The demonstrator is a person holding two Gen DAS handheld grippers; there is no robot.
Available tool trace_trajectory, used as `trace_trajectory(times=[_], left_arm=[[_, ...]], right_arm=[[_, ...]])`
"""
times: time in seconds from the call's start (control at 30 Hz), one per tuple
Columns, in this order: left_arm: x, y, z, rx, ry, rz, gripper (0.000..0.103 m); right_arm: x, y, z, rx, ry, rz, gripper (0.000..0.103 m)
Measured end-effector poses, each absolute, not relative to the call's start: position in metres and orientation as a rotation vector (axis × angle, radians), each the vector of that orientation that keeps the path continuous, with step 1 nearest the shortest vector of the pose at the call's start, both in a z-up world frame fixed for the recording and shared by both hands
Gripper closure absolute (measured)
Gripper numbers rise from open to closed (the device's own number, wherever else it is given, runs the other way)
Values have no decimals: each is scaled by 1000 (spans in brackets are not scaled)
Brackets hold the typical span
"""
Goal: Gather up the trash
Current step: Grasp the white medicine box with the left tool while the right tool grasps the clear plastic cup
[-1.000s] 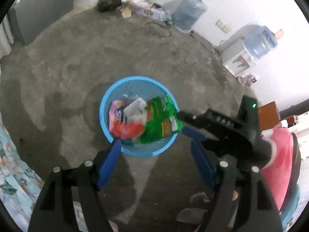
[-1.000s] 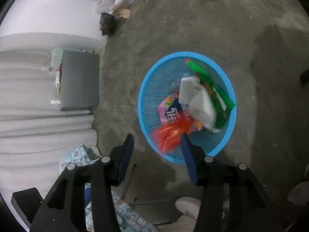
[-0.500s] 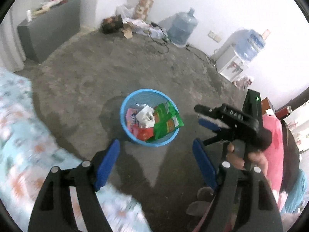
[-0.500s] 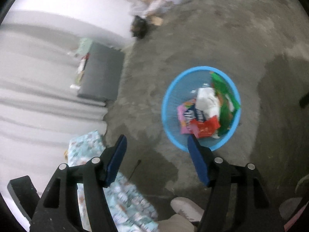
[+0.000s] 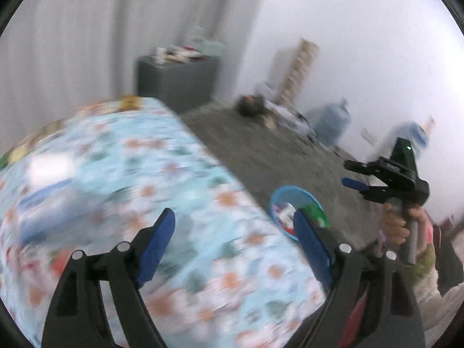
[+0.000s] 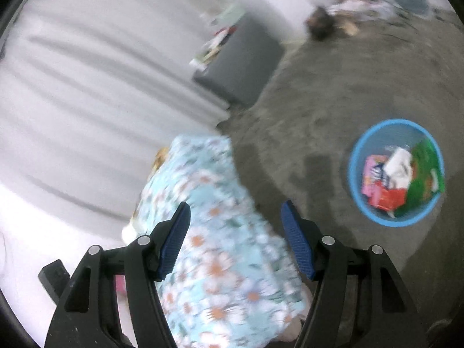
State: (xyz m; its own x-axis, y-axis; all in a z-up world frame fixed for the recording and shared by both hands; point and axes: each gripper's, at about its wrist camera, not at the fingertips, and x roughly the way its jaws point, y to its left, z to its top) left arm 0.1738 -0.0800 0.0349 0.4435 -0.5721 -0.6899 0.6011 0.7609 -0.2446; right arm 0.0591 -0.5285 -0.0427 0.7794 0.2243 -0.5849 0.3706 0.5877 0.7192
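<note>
While my left gripper (image 5: 233,233), empty, jaws opening, sweeps the blurred floral bedspread (image 5: 150,191) beside the blue wastebasket (image 5: 293,195), my right gripper (image 6: 235,239), agape and empty, sees trash (image 6: 397,178) binned; I'd slow down, spot leftovers first.

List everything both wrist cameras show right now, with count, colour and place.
basket: one, blue mesh, on the floor beside the table
wrappers: several, pink, red, white, green, inside the basket
floral cloth: one, light blue with orange flowers, covering the table
blurred items: count unclear, white and blue, on the cloth
grey cabinet: one, by the curtain, clutter on top
curtain: white, behind the table
water jug: one seen clearly, bluish, by the far wall
left gripper: blue fingers, jaws opening, empty
right gripper: blue fingers apart, empty
hand: one, holding the right gripper's handle
</note>
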Motion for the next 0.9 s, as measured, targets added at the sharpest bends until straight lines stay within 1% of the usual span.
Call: trace_trajectory(times=[0.2,0.27,0.37,0.5,0.63,0.9], left_arm=[[169,19,34,-96,767,-548,22],[168,46,31,-123,749,-499,22],[172,78,23,-154,744,-442,22],[178,114,11,-195,749,-378,22],[190,142,0,-253,758,-330,22],[222,173,-11,-343,789,-342,22]], right_arm=[[113,-450,-12,814,778,68,38],[135,-416,-4,767,802,132,33],[166,-363,3,695,841,225,30],[206,-292,10,578,898,309,24],[236,-243,9,485,942,326,19],[269,-183,-7,354,998,278,17]])
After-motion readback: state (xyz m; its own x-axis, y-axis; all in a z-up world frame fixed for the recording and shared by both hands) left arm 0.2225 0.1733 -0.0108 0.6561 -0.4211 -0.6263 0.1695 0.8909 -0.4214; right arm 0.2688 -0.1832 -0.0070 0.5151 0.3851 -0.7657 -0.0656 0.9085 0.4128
